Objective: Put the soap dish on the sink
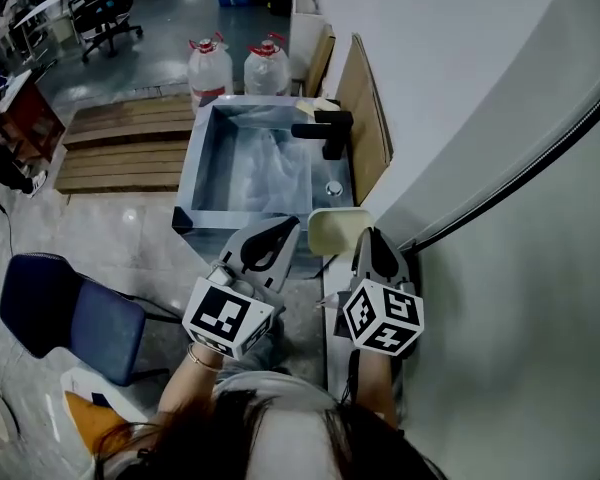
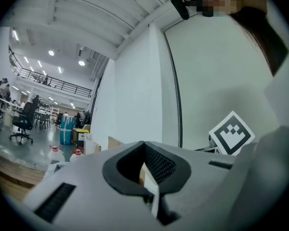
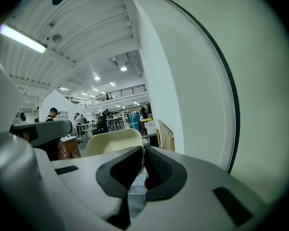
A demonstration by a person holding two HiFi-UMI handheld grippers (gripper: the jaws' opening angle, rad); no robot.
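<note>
Pinched by one edge, the soap dish, a cream rounded tray, sits in the right claw, whose jaws are closed down on its rim. In the right gripper view the dish stands up just beyond the claw, with its hollow face turned toward the camera. From the head view it hangs over the near right corner of the sink, in the air, not set down. Its longer side seems to run across the view, left to right, though the tilt makes that hard to judge.

The likely landing place is the flat right-hand rim where the black faucet stands. That strip lies straight ahead of the right claw, away from the person, so the move looks like a short push forward and down, and the right hand is plainly the nearer one.

The left claw hovers just beside the dish's left edge. In its own view its jaws are drawn together to a thin slit with nothing I can name in it.

Behind the sink stand two clear jugs with red caps, and a cardboard sheet leans on the wall. No lettering is legible anywhere. The marker cube shows only black-and-white squares.
</note>
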